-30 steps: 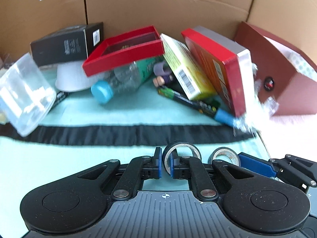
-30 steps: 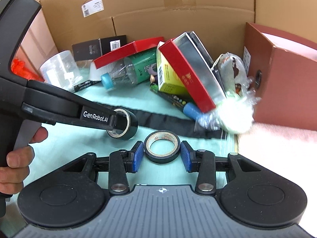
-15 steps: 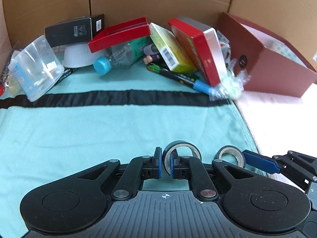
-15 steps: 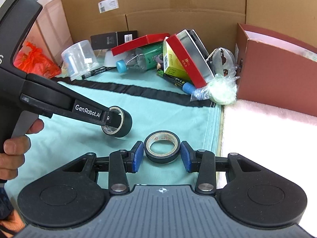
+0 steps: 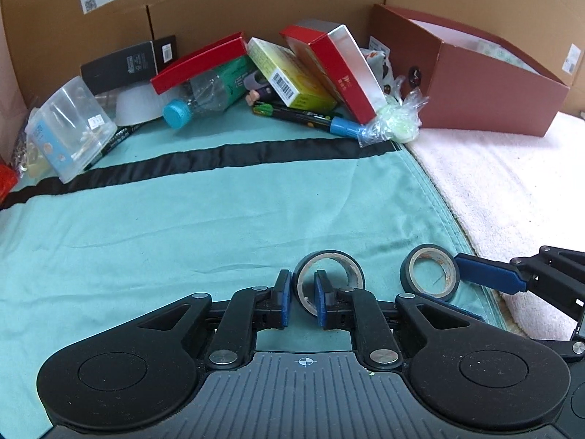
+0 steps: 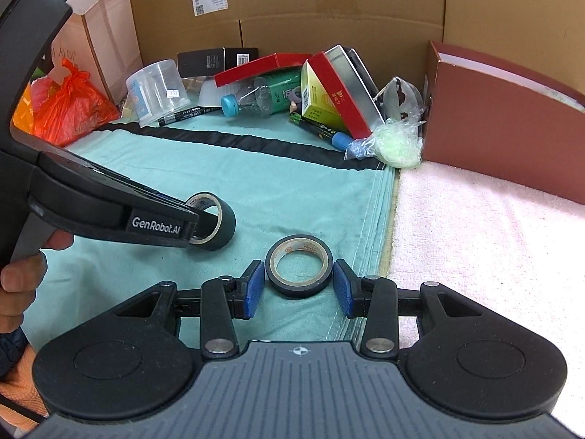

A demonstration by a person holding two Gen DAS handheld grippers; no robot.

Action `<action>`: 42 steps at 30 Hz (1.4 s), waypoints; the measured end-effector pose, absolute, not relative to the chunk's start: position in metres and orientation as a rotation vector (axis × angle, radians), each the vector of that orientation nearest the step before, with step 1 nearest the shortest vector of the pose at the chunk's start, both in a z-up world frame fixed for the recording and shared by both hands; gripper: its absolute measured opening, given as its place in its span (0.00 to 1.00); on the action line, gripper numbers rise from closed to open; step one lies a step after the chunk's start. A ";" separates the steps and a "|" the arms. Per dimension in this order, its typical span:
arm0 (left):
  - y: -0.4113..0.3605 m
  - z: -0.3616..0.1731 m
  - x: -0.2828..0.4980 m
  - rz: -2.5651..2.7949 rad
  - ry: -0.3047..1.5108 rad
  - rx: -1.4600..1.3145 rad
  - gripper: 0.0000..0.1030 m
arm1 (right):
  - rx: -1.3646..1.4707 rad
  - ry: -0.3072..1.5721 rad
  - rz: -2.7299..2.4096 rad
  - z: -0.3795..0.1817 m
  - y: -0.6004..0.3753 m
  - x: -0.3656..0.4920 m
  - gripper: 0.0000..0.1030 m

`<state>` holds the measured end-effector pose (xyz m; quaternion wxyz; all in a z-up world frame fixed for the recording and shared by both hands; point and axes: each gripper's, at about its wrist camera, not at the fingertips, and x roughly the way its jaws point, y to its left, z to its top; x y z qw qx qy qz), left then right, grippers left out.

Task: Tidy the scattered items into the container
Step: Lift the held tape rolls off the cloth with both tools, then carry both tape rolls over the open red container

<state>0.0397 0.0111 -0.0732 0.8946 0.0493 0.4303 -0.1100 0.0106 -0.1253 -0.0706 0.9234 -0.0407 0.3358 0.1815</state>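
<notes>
left tongs: opening, astride black tape roll | right tongs: gripping black roll

both views are bright and evenly lit, seemingly from overhead, with only soft, short shadows under the tape rolls and the clutter. focus is sharp from the near fingers to the cardboard wall; no motion blur shows. fisheye bending curves the wall and the teal cloth towards the edges, and the corners go dark. the pale towel looks slightly washed out.
</notes>
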 end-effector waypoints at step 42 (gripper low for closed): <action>-0.063 -0.007 0.046 -0.343 0.762 0.161 0.06 | -0.004 0.520 0.286 -0.022 -0.192 0.015 0.45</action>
